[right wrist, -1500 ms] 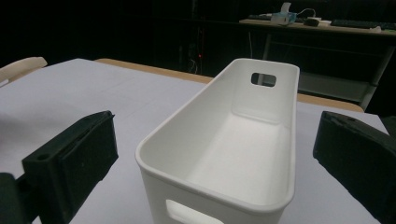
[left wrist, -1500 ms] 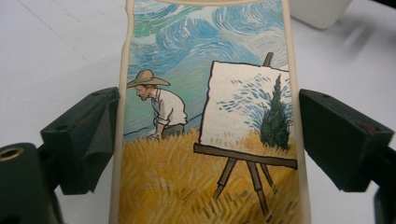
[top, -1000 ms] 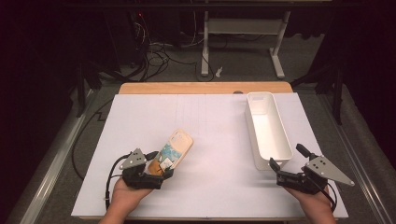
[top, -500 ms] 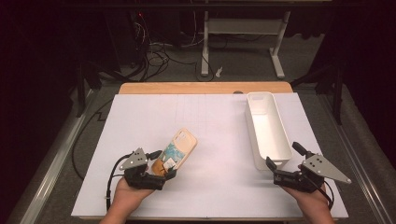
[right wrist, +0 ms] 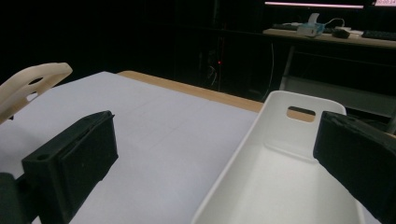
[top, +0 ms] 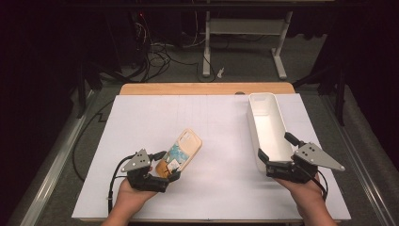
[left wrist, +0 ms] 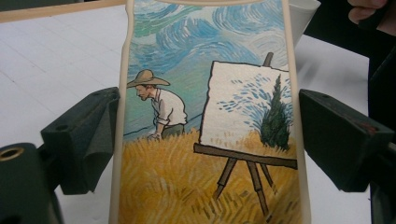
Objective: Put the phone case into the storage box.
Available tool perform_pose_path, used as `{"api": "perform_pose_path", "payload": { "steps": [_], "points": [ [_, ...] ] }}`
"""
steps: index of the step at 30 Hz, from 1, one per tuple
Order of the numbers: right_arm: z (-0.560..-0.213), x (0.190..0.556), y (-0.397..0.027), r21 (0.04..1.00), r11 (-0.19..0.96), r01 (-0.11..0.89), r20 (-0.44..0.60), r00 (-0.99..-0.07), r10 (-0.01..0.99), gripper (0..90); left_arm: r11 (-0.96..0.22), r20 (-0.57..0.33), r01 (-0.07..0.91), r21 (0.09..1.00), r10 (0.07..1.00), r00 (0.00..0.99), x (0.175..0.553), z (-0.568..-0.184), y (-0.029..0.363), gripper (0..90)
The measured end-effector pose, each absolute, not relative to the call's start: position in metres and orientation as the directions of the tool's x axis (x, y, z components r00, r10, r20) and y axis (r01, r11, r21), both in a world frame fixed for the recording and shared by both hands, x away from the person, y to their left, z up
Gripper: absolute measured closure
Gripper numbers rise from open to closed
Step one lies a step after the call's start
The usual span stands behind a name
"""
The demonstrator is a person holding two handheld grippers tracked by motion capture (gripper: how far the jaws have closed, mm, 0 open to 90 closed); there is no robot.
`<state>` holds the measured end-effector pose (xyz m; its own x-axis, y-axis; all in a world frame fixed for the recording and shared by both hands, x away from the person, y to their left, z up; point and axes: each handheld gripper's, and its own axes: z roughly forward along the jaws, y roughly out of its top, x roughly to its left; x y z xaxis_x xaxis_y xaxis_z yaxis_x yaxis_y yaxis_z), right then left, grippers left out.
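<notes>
A cream phone case (top: 187, 142) printed with a painter in a wheat field lies angled toward the upper right on the white table cover (top: 221, 117). My left gripper (top: 168, 165) is shut on its near end; in the left gripper view both black pads (left wrist: 100, 135) press the edges of the case (left wrist: 205, 116). From the right gripper view the case's far end (right wrist: 28, 84) looks raised off the cover. My right gripper (top: 276, 147) is open at the near end of a long white bin (top: 268, 122), with nothing between its jaws. It (right wrist: 215, 154) looks along the bin (right wrist: 280, 186).
The bin stands lengthwise on the right side of the cover. A wooden table edge (top: 207, 88) runs along the back, with cables and a desk frame on the floor beyond. Metal rails flank the table on both sides.
My right gripper has risen a little and shifted left and forward, closer to the bin's near end. The left gripper and the case have stayed put.
</notes>
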<state>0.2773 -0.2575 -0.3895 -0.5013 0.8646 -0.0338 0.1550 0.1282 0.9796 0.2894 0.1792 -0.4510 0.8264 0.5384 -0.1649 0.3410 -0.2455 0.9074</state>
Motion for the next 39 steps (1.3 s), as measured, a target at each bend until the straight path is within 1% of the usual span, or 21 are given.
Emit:
{"api": "perform_pose_path", "payload": {
  "steps": [5, 9, 11, 17, 20, 23, 24, 26, 35, 39],
  "points": [
    [-0.386, 0.284, -0.245, 0.978, 0.131, 0.162, -0.028, -0.521, 0.853, 0.1, -0.241, -0.178, 0.350, 0.905, 0.533, 0.827, 0.293, -0.450, 0.179, 11.5],
    [-0.391, 0.285, -0.236, 0.978, 0.127, 0.168, -0.017, -0.538, 0.842, 0.1, -0.243, -0.179, 0.346, 0.906, 0.522, 0.834, 0.295, -0.446, 0.175, 11.6],
    [-0.395, 0.284, -0.234, 0.975, 0.142, 0.173, -0.025, -0.547, 0.836, 0.1, -0.247, -0.163, 0.324, 0.913, 0.508, 0.846, 0.297, -0.440, 0.171, 11.6],
    [-0.400, 0.282, -0.238, 0.972, 0.144, 0.184, -0.020, -0.548, 0.836, 0.1, -0.245, -0.157, 0.302, 0.921, 0.474, 0.866, 0.303, -0.433, 0.160, 11.6],
    [-0.403, 0.282, -0.242, 0.972, 0.140, 0.189, -0.016, -0.542, 0.840, 0.1, -0.263, -0.146, 0.286, 0.921, 0.446, 0.883, 0.307, -0.432, 0.145, 11.6],
    [-0.403, 0.282, -0.244, 0.973, 0.137, 0.188, -0.013, -0.542, 0.841, 0.1, -0.268, -0.147, 0.278, 0.922, 0.421, 0.895, 0.307, -0.435, 0.138, 11.6],
    [-0.403, 0.282, -0.244, 0.973, 0.139, 0.186, -0.016, -0.544, 0.839, 0.1, -0.293, -0.138, 0.271, 0.917, 0.405, 0.904, 0.306, -0.438, 0.133, 11.6],
    [-0.403, 0.281, -0.244, 0.973, 0.139, 0.182, -0.018, -0.547, 0.837, 0.1, -0.310, -0.139, 0.273, 0.911, 0.391, 0.910, 0.305, -0.440, 0.131, 11.6],
    [-0.403, 0.278, -0.244, 0.974, 0.148, 0.171, -0.025, -0.565, 0.824, 0.1, -0.318, -0.140, 0.253, 0.914, 0.338, 0.931, 0.296, -0.443, 0.132, 11.6],
    [-0.404, 0.277, -0.244, 0.974, 0.150, 0.172, -0.022, -0.583, 0.812, 0.1, -0.332, -0.124, 0.235, 0.913, 0.323, 0.938, 0.293, -0.443, 0.133, 11.5]
  ]
}}
